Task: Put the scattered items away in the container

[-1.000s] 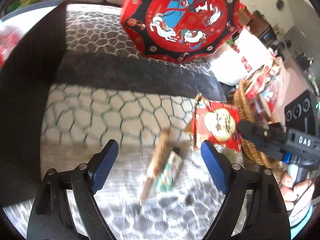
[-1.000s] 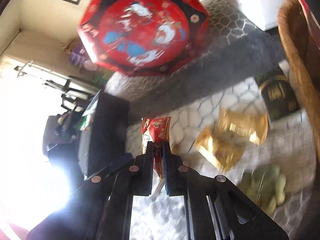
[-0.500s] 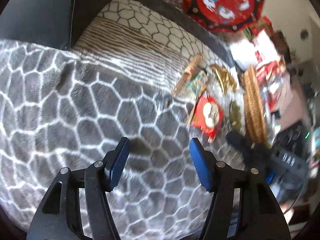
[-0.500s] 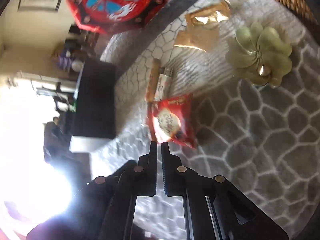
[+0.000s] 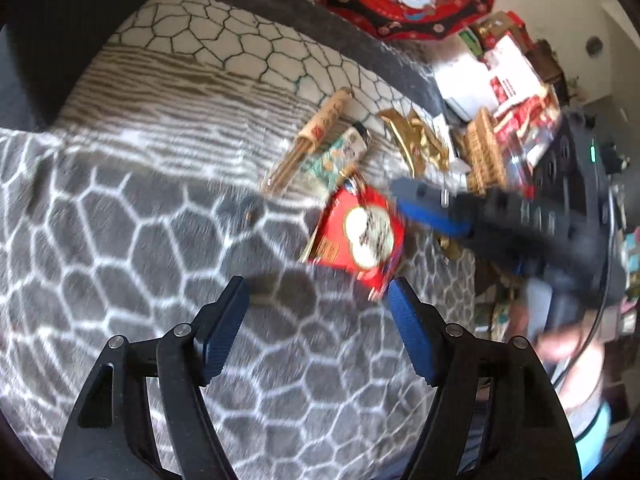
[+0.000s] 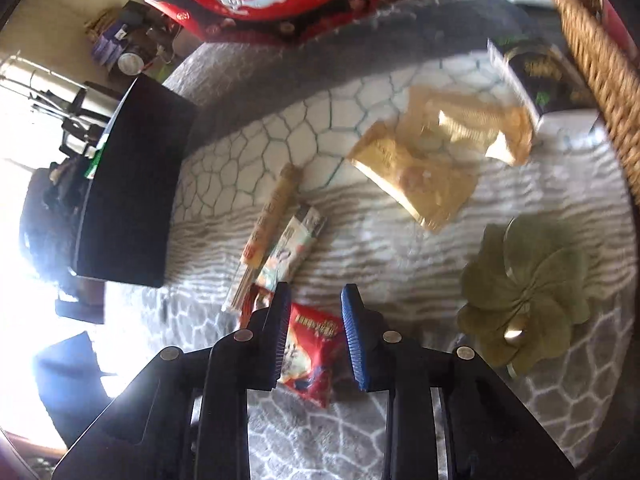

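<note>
While the left hand-held gripper gapes wide and empty, the right hand-held gripper straddles the red snack packet, partly open.

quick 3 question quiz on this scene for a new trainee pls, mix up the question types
1. True or false: the right gripper is open, with the red snack packet between its fingers.
2. Which lies nearest the wicker basket? A) chopsticks B) dark box C) green flower-shaped dish
3. Fill in: the left gripper is ____ and holds nothing.

Key: 1 true; 2 B; 3 open
</note>
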`<move>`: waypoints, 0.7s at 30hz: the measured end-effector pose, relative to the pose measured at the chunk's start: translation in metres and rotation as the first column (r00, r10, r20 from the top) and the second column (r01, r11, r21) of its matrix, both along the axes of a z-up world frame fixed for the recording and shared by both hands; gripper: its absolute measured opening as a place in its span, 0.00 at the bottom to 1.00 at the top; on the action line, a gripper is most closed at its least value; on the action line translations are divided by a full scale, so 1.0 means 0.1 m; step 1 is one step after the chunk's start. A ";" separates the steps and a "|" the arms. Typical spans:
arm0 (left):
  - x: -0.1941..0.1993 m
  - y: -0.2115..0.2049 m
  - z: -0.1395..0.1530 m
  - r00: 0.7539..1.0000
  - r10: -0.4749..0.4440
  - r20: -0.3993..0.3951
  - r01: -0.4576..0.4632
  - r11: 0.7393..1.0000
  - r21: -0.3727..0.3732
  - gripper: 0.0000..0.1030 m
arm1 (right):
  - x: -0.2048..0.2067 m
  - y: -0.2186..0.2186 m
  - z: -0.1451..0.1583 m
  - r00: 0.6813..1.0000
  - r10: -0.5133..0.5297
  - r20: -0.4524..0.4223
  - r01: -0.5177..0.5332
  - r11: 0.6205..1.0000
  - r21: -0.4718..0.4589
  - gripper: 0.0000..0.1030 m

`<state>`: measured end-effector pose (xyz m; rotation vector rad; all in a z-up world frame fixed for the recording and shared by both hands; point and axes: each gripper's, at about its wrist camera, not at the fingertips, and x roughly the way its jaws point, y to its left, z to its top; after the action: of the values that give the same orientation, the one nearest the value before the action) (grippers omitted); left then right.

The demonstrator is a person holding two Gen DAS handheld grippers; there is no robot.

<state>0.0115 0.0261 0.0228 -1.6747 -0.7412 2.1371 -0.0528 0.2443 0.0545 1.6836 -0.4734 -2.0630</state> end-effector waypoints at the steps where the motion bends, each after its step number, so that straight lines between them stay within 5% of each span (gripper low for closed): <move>1: -0.05 -0.01 -0.01 1.000 0.011 0.003 -0.011 1.000 0.017 0.67 | 0.04 0.01 -0.02 1.000 -0.001 0.008 0.001 1.000 -0.004 0.27; 5: -0.30 -0.03 -0.03 1.000 0.023 0.015 -0.023 0.998 0.051 0.67 | 0.31 0.06 -0.15 0.998 -0.006 0.068 0.011 0.997 -0.074 0.26; 12: -0.68 0.25 0.13 0.987 -0.160 0.001 0.160 0.987 -0.031 0.68 | 0.95 -0.21 -0.19 0.988 0.109 0.110 -0.098 0.990 -0.097 0.27; 16: -0.47 0.15 0.43 0.977 -0.201 -0.068 0.191 0.972 -0.135 0.73 | 1.04 -0.04 0.02 0.993 0.113 0.032 -0.113 0.993 0.013 0.32; 21: 0.00 -0.20 0.34 0.990 -0.143 0.008 0.144 0.987 -0.071 0.77 | 0.75 0.39 0.34 0.993 0.056 -0.101 -0.050 0.997 0.058 0.38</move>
<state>0.0114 0.0062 0.0572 -1.7126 -0.5333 2.0837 0.0220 0.2831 0.0881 1.5941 -0.3379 -2.1298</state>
